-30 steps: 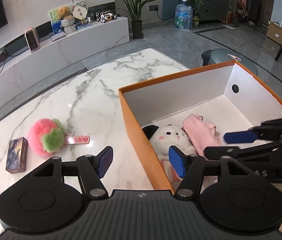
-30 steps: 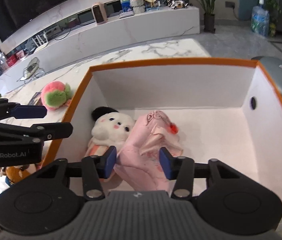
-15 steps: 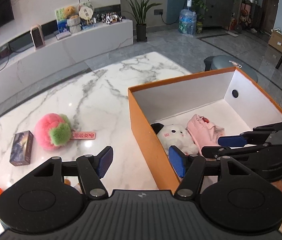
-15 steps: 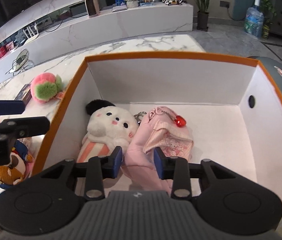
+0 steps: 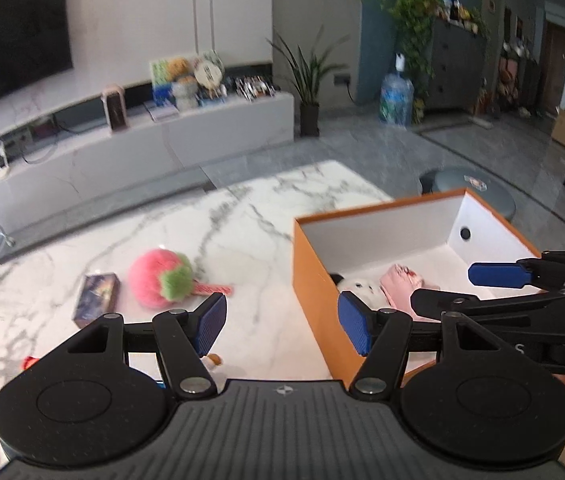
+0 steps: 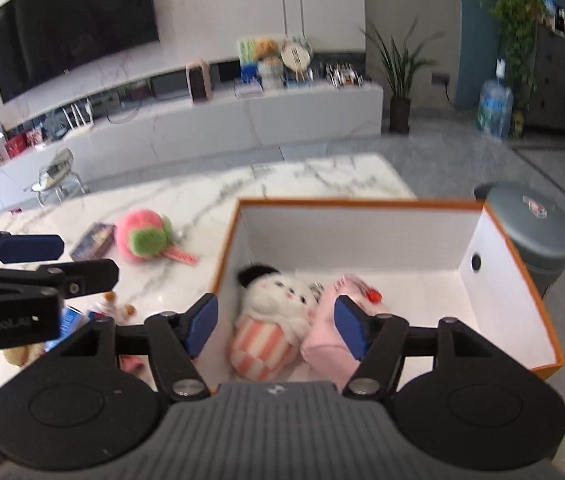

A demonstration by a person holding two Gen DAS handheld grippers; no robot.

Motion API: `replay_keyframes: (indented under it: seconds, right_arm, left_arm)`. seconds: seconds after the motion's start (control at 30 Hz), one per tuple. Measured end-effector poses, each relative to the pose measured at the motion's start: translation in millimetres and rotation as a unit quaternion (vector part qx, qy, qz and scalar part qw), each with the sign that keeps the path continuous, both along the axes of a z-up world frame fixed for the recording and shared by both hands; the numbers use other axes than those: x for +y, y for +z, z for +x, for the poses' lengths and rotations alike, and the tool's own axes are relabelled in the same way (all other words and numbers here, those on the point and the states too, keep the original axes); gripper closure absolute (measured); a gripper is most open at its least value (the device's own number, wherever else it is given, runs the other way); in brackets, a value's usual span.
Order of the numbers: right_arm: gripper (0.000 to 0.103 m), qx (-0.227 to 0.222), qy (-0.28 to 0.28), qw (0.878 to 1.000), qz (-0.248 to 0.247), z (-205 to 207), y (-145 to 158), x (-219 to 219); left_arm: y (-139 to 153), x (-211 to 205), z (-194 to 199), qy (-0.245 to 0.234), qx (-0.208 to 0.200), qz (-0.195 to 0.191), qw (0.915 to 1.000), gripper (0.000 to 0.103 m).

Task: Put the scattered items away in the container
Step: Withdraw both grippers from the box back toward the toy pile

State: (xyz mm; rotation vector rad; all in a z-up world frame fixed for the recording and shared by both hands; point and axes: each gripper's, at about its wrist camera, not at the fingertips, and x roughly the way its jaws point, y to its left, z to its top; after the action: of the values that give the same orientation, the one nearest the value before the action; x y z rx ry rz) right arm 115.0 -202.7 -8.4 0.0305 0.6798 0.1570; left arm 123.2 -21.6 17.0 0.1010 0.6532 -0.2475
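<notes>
An orange box [image 6: 518, 256] with white inside stands on the marble table; it also shows in the left wrist view [image 5: 310, 276]. Inside lie a white panda plush [image 6: 274, 312] and a pink pouch [image 6: 330, 332]. On the table lie a pink-and-green fluffy ball [image 5: 160, 282] and a small dark box [image 5: 96, 298]. My left gripper [image 5: 282, 322] is open and empty above the table beside the box's near corner. My right gripper [image 6: 276, 326] is open and empty, raised above the box's near end.
A small bear toy [image 6: 118, 306] and a blue-labelled item [image 6: 70, 318] lie at the table's near left, partly hidden. A small red item [image 5: 28, 362] lies at the left. A grey stool [image 6: 538, 236] stands beyond the box. A TV bench [image 5: 122, 140] lines the far wall.
My right gripper has opened, let go of the pink pouch in the box and pulled up and back. My left gripper has also risen and drawn back.
</notes>
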Motion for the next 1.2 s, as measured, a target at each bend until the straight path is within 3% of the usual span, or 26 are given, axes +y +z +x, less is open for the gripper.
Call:
replay_keyframes:
  seconds: [0.23,0.3,0.47,0.83,1.2]
  right_arm:
    - [0.035,-0.033,0.017,0.999,0.004,-27.3,25.5,29.6]
    - [0.034,-0.034,0.023,0.999,0.006,-33.5,28.6,40.0]
    - [0.034,-0.030,0.056,0.998,-0.009,-46.8,31.3,74.3]
    - [0.031,-0.003,0.110,0.993,-0.042,-61.1,18.9,144.9]
    - [0.028,0.044,0.131,0.988,-0.066,-61.5,-18.1,193.3]
  left_arm:
    - [15.3,32.2,-29.5,0.031,-0.036,-0.017,0.9987,0.029]
    - [17.5,42.9,-37.9,0.036,-0.043,-0.019,0.9982,0.022]
    - [18.0,70.7,-57.1,0.062,-0.056,-0.022,0.9962,0.018]
    - [-5.2,137.3,-75.2,0.139,-0.015,-0.024,0.9899,0.017]
    - [-40.5,182.8,-89.0,0.164,0.037,-0.027,0.9854,0.017]
